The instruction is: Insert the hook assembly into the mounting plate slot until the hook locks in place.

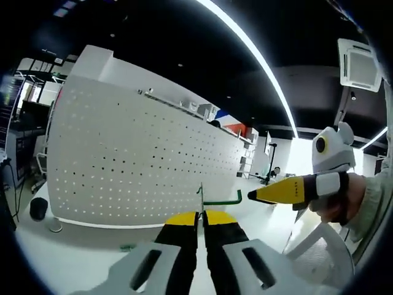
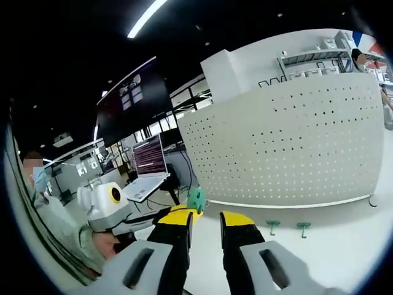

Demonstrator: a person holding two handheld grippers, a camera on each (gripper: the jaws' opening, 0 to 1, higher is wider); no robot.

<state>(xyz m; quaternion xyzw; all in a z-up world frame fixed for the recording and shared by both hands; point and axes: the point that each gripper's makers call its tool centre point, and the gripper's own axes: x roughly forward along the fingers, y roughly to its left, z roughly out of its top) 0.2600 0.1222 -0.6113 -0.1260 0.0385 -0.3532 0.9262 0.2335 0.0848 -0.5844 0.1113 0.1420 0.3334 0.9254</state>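
Observation:
The white perforated mounting plate [image 1: 141, 166] stands upright on the white table, and the right gripper view has it [image 2: 288, 147] too. My left gripper [image 1: 201, 216] is shut on a green hook assembly [image 1: 221, 200]; its rod points right and ends in an upturned tip, a short way in front of the plate's lower edge. My right gripper [image 2: 206, 217] is open with nothing between its fingers. It enters the left gripper view from the right [image 1: 255, 196], held by a hand, its tip close to the hook's end. The hook's green base [image 2: 196, 198] shows just above my right gripper's left finger.
Two spare green hooks [image 2: 272, 226] [image 2: 303, 228] lie on the table in front of the plate. An open laptop [image 2: 147, 169] sits behind and to the left. A black round object [image 1: 38, 208] rests by the plate's left foot. A white chair back [image 1: 319, 252] is at lower right.

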